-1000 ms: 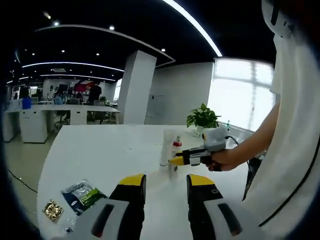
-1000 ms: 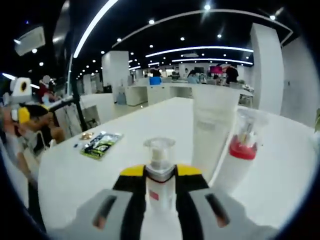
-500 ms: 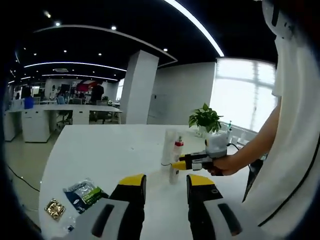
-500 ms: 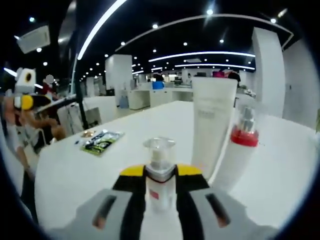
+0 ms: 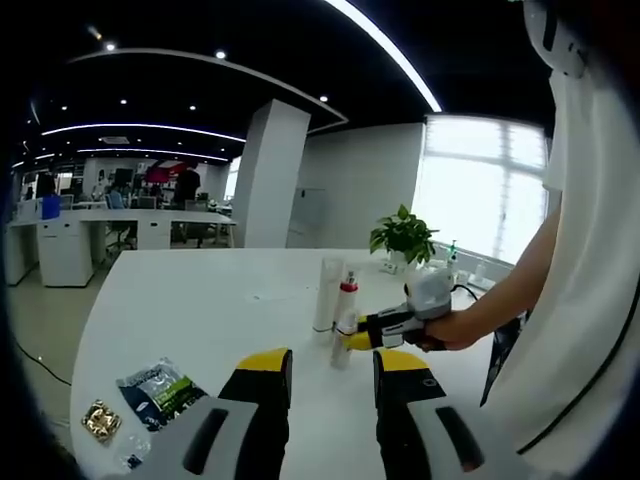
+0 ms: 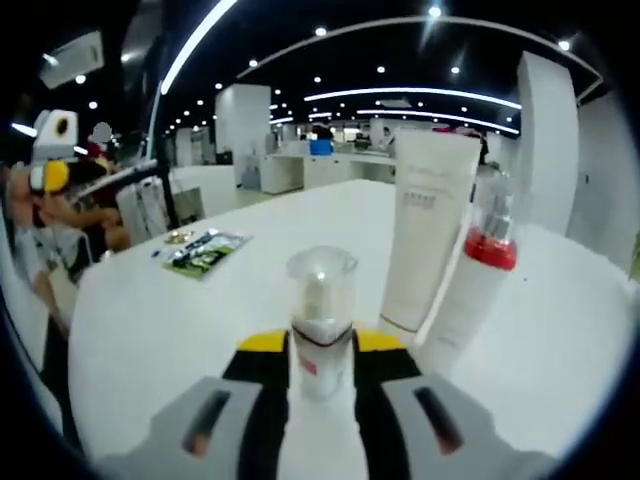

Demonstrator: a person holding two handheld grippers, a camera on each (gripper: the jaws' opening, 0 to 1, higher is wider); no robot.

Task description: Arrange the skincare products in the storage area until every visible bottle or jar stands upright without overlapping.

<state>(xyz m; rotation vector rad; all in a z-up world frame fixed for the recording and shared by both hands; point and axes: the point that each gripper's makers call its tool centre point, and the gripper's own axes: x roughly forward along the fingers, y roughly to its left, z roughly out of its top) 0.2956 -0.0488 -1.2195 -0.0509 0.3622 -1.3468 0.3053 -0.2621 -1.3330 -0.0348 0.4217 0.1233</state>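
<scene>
My right gripper point(image 6: 321, 352) is shut on a small bottle point(image 6: 321, 318) with a clear cap, held upright low over the white table point(image 6: 170, 330). Just beyond it on the right stand a tall white tube point(image 6: 425, 232) and a white spray bottle point(image 6: 474, 292) with a red collar, close together. In the left gripper view the same tube point(image 5: 328, 292) and red-collared bottle point(image 5: 347, 296) stand mid-table, with the right gripper point(image 5: 358, 338) coming in from the right, holding the small bottle point(image 5: 341, 345) in front of them. My left gripper point(image 5: 332, 372) hangs open, with nothing in it, nearer the table's front.
A green-and-blue sachet point(image 5: 157, 388) and a gold packet point(image 5: 102, 420) lie at the table's near left; they are also in the right gripper view as a sachet point(image 6: 204, 252) and gold packet point(image 6: 179, 236). A potted plant point(image 5: 402, 236) stands at the far edge. A person's arm point(image 5: 500, 300) reaches in from the right.
The right gripper has carried the small bottle slightly closer to the tube and red-collared bottle and a little lower. The left gripper has stayed put and open.
</scene>
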